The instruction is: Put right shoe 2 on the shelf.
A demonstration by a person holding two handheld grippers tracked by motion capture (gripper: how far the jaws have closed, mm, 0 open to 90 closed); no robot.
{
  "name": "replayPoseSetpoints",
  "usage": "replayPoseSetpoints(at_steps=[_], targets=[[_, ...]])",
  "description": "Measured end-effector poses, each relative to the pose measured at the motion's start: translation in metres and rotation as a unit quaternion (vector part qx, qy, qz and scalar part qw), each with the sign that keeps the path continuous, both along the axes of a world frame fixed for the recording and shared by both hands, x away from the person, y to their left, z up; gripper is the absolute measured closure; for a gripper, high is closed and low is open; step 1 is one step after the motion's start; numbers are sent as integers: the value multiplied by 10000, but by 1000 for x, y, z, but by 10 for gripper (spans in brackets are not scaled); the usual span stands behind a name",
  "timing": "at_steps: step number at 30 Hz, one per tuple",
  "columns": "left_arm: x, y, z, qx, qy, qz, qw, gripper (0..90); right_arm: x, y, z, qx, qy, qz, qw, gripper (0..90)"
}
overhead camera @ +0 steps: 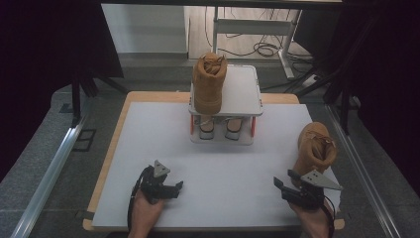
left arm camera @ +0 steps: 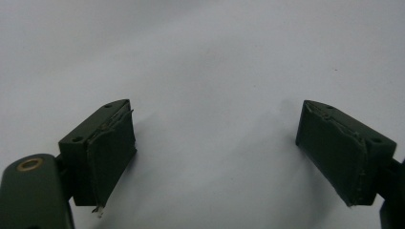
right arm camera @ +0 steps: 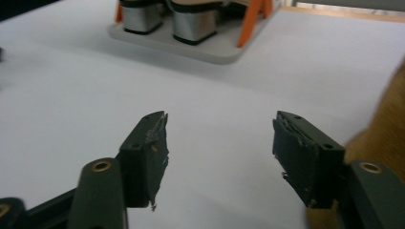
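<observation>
Dim room, grey floor (overhead camera: 39, 148), floor cables (overhead camera: 262, 48)

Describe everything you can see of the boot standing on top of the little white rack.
The boot is tan, suede-looking and ankle-high, with matching laces up the front and an open collar. It stands upright on the left side of the white rack's top shelf, toe towards the person, its sole resting on the shelf. Nothing else touches it.

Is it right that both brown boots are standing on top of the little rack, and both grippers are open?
Not quite. One boot stands on the rack; the other boot sits on the table by the right gripper, as the high view shows. The left gripper and the right one are open.
</observation>
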State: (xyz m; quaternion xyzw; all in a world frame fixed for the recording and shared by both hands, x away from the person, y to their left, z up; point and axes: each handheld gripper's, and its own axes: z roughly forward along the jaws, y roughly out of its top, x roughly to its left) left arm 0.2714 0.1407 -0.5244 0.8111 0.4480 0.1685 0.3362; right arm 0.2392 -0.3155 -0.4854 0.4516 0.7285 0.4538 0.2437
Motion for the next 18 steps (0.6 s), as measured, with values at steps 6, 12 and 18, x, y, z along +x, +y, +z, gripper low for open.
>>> replayPoseSetpoints(at_steps=[6, 12, 18], targets=[[0, 0, 0, -1, 0, -1, 10000, 132, 3, -8, -14, -151, -57, -321, 9994, 509], [0, 0, 0, 1, -1, 0, 10000, 132, 7, -12, -22, -340, 89, -493, 9982, 810], [0, 0, 0, 0, 0, 0, 10000, 132, 11, -13, -27, -479, 268, -651, 9964, 898]])
